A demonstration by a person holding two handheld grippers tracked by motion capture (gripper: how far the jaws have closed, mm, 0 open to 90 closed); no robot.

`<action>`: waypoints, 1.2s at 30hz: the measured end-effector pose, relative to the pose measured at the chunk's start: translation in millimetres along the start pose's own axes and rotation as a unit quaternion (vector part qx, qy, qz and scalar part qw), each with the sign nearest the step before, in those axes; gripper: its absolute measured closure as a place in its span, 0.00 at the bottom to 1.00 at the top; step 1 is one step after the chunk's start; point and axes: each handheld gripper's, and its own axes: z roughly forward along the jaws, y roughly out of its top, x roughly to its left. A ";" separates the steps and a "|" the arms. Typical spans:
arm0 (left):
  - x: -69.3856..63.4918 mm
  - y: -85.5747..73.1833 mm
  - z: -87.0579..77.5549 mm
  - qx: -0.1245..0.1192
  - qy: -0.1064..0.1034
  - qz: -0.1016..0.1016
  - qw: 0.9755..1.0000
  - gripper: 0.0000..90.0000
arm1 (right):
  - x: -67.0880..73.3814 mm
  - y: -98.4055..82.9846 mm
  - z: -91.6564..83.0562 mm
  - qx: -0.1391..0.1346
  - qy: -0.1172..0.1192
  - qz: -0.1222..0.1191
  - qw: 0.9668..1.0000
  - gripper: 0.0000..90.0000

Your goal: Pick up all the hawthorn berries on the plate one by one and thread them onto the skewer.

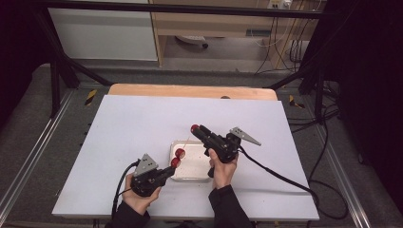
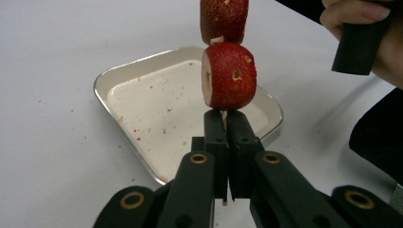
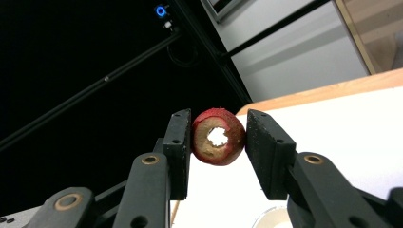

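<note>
Fruit is being threaded on a thin skewer (image 1: 186, 144) above the bench (image 1: 123, 137), over a small metal tray (image 2: 124, 76). The tray is placed just under the work, probably so that crumbs are caught; red specks are seen on its white bottom. The skewer is gripped at its lower end by the left tool (image 1: 169, 170), whose jaws are clenched tight on the stick, and it is pointed up and away toward the right tool. In the left gripper view two cored red pieces (image 2: 230, 76) are already carried on the stick, one just above the other. A third cored piece (image 3: 218, 137) is grasped by the right tool (image 1: 196, 129), squeezed at its red sides so that the hole is left free for the stick, it seems. The left hand (image 1: 138, 199) is kept low near the bench edge. The right hand (image 1: 222, 172) is raised, with its tool tilted forward and leftward.
</note>
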 end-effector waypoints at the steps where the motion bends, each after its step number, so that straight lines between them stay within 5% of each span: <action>1: -0.9 1.0 1.0 -0.001 -0.001 -0.002 1.000 0.98 | 0.1 0.2 -0.2 -0.005 0.000 -0.002 1.000 0.69; 36: -8.5 10.6 14.4 -0.025 0.001 -0.020 0.999 0.98 | 4.9 -9.7 -2.0 -0.010 0.022 0.008 1.000 0.70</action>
